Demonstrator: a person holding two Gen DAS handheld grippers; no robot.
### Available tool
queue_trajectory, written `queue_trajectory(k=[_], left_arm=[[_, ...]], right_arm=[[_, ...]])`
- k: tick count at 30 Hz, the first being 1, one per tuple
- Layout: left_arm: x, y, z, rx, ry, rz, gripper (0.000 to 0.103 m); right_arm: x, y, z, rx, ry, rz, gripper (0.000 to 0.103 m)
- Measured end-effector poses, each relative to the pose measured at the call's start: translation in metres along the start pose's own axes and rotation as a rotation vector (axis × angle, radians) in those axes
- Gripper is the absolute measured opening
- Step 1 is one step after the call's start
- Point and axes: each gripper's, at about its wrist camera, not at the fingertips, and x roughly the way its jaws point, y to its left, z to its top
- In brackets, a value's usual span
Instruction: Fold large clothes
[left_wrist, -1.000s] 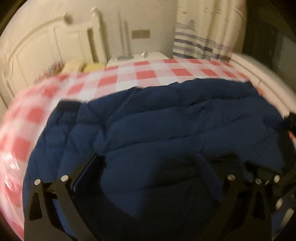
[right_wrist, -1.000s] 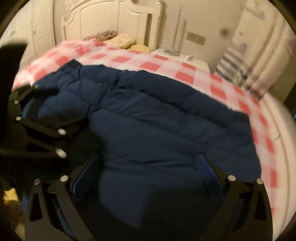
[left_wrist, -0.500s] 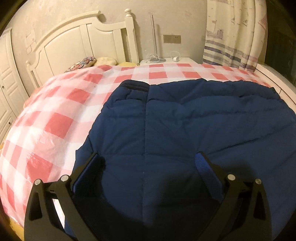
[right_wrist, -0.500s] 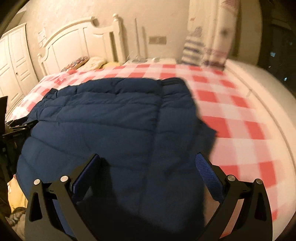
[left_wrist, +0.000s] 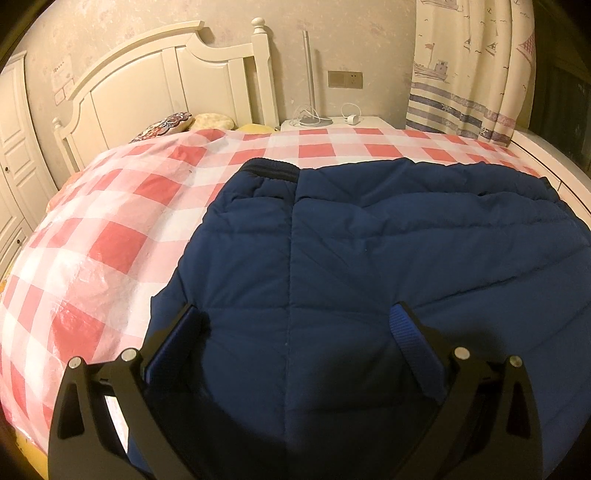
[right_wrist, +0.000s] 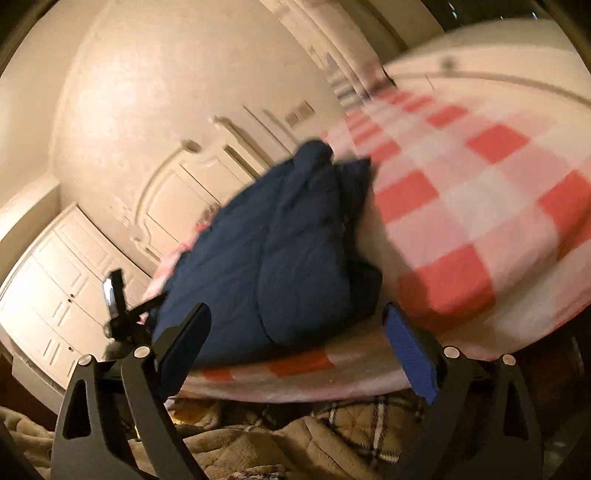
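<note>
A navy quilted jacket (left_wrist: 369, 258) lies spread on the red-and-white checked bed cover (left_wrist: 110, 240), one ribbed cuff (left_wrist: 269, 168) pointing at the headboard. My left gripper (left_wrist: 291, 321) hovers open over the jacket's near left part, with only fabric below the blue pads (left_wrist: 413, 343). In the tilted, blurred right wrist view the jacket (right_wrist: 280, 251) bulges at the bed's edge. My right gripper (right_wrist: 295, 321) is off the bed's side. Its jaws are closing but still wide. The jacket's edge shows between them, and the pads (right_wrist: 410, 354) do not touch it.
A white headboard (left_wrist: 166, 74), pillows (left_wrist: 184, 123) and a nightstand (left_wrist: 332, 122) with a lamp stand and cable sit behind the bed. A curtain (left_wrist: 472, 74) hangs at the right. A beige plaid blanket (right_wrist: 332, 435) lies below the bed's edge, and white wardrobe doors (right_wrist: 55, 295) stand beyond.
The left gripper swung left to the jacket's left side, then held still. The right gripper moved right off the jacket to the bed's side, rolled strongly, and its jaws narrowed slightly.
</note>
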Motion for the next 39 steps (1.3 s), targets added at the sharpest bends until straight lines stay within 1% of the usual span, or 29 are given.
queue_trajectory(k=[2,4,5,7,9,11,12,14,16,17,18,19,20,21,22,23,24,25,26,27,28,29,30,31,33,34,35,36,39], left_arm=[[0.0,0.0,0.0,-0.001,-0.001,-0.002,0.101],[0.0,0.0,0.0,0.0,0.001,-0.001,0.101],[0.0,0.001,0.0,0.0,0.001,-0.001,0.101],[0.0,0.001,0.0,0.001,0.0,0.0,0.101],[0.0,0.001,0.0,0.001,0.001,-0.002,0.101],[0.0,0.0,0.0,0.0,0.002,-0.003,0.101],[0.0,0.001,0.0,-0.001,0.002,-0.004,0.101],[-0.001,0.001,0.0,-0.003,0.003,-0.009,0.101],[0.0,0.003,0.0,-0.013,0.002,-0.008,0.101],[0.0,0.005,0.0,-0.021,0.002,-0.006,0.101],[0.0,0.005,0.0,-0.025,0.002,-0.009,0.101],[0.0,0.005,0.0,-0.029,0.003,-0.014,0.101],[0.001,0.005,0.001,-0.027,0.006,-0.011,0.101],[0.001,0.003,0.001,-0.021,0.012,-0.004,0.101],[0.0,0.0,0.004,-0.013,0.029,0.012,0.101],[-0.002,-0.002,0.009,-0.017,0.049,0.017,0.1],[-0.006,-0.004,0.016,-0.031,0.061,-0.008,0.1],[-0.014,-0.011,0.027,-0.041,0.046,-0.053,0.1],[-0.024,-0.022,0.04,-0.024,0.004,-0.057,0.1],[-0.028,-0.033,0.05,0.006,-0.026,-0.033,0.101],[-0.029,-0.051,0.064,0.058,-0.054,0.007,0.101],[-0.022,-0.068,0.078,0.098,-0.054,0.019,0.101],[-0.013,-0.079,0.086,0.114,-0.037,0.02,0.101],[0.006,-0.094,0.097,0.13,-0.003,0.043,0.101],[0.051,-0.119,0.112,0.174,0.05,0.143,0.101],[0.066,-0.126,0.114,0.185,0.077,0.166,0.101],[0.091,-0.133,0.115,0.206,0.138,0.18,0.101],[0.1,-0.135,0.115,0.216,0.158,0.177,0.101],[0.094,-0.136,0.122,0.237,0.147,0.19,0.1]], right_arm=[[0.003,0.005,0.0,-0.011,0.007,0.008,0.09],[0.01,0.008,-0.002,-0.004,0.023,0.052,0.09],[0.014,0.01,-0.003,-0.007,0.025,0.05,0.09],[0.027,0.022,0.002,-0.028,0.04,0.017,0.09],[0.043,0.033,0.011,-0.011,0.071,-0.032,0.091],[0.064,0.044,0.024,0.015,0.094,-0.098,0.096],[0.072,0.046,0.029,0.034,0.094,-0.112,0.096],[0.088,0.048,0.04,0.075,0.069,-0.112,0.099],[0.099,0.051,0.045,0.079,0.025,-0.127,0.099],[0.102,0.054,0.044,0.061,0.013,-0.126,0.097],[0.1,0.053,0.041,0.052,-0.008,-0.114,0.092],[0.097,0.05,0.039,0.053,-0.029,-0.107,0.08],[0.09,0.043,0.034,0.064,-0.062,-0.078,0.067],[0.084,0.037,0.033,0.077,-0.084,-0.04,0.062],[0.077,0.028,0.031,0.11,-0.104,0.004,0.055],[0.072,0.021,0.029,0.13,-0.114,0.029,0.048],[0.07,0.019,0.028,0.132,-0.118,0.038,0.045],[0.068,0.019,0.027,0.128,-0.12,0.047,0.044],[0.065,0.02,0.025,0.122,-0.121,0.058,0.044],[0.062,0.021,0.025,0.113,-0.122,0.066,0.044],[0.06,0.024,0.025,0.103,-0.126,0.072,0.044],[0.058,0.028,0.026,0.089,-0.134,0.079,0.043],[0.053,0.033,0.026,0.07,-0.147,0.093,0.043],[0.049,0.038,0.026,0.056,-0.16,0.109,0.043],[0.038,0.049,0.026,0.011,-0.188,0.145,0.043],[0.036,0.054,0.026,-0.01,-0.198,0.159,0.043],[0.033,0.059,0.026,-0.034,-0.204,0.17,0.043],[0.033,0.063,0.028,-0.049,-0.206,0.173,0.043],[0.031,0.066,0.03,-0.071,-0.201,0.172,0.043]])
